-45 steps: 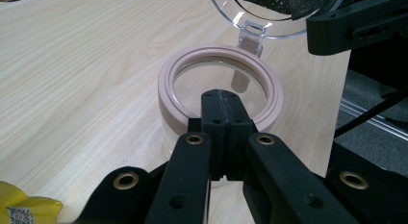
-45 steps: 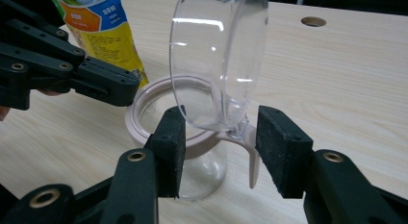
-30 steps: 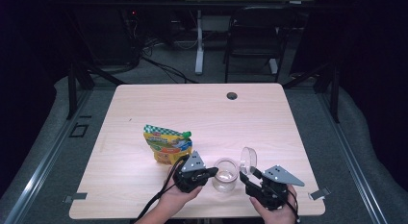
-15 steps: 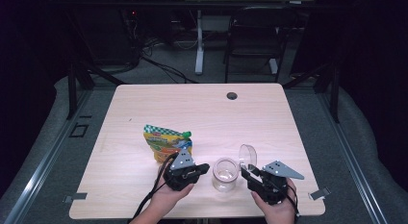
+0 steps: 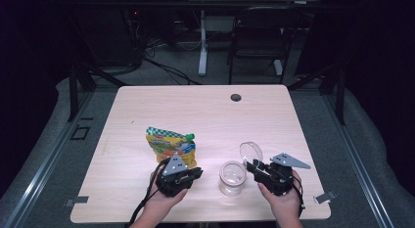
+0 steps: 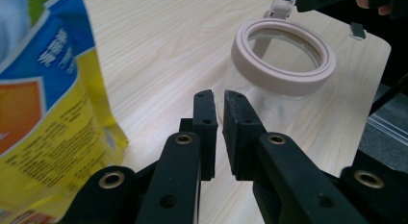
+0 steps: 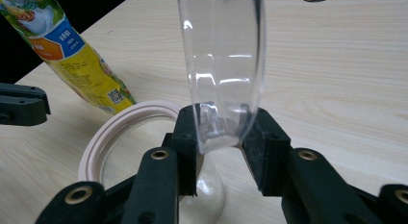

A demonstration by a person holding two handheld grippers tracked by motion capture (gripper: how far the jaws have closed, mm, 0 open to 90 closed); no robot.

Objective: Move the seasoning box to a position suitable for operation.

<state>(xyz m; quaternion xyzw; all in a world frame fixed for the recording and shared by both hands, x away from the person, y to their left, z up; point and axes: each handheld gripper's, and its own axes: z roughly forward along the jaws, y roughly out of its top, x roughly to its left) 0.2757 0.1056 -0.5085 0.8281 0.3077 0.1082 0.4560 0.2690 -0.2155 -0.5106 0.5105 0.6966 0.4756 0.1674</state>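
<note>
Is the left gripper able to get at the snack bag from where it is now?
Probably yes: the left gripper sits right beside the snack bag, jaws nearly shut and holding nothing, with nothing between them.

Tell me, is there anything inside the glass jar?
The glass jar looks empty: table wood shows through its open mouth and clear wall. The right gripper hides part of its base, holding up the clear lid.

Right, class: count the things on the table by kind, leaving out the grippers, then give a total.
Snack pouches: 1
Glass jars: 1
Clear lids, held upright in the right gripper: 1
Total: 3
</note>
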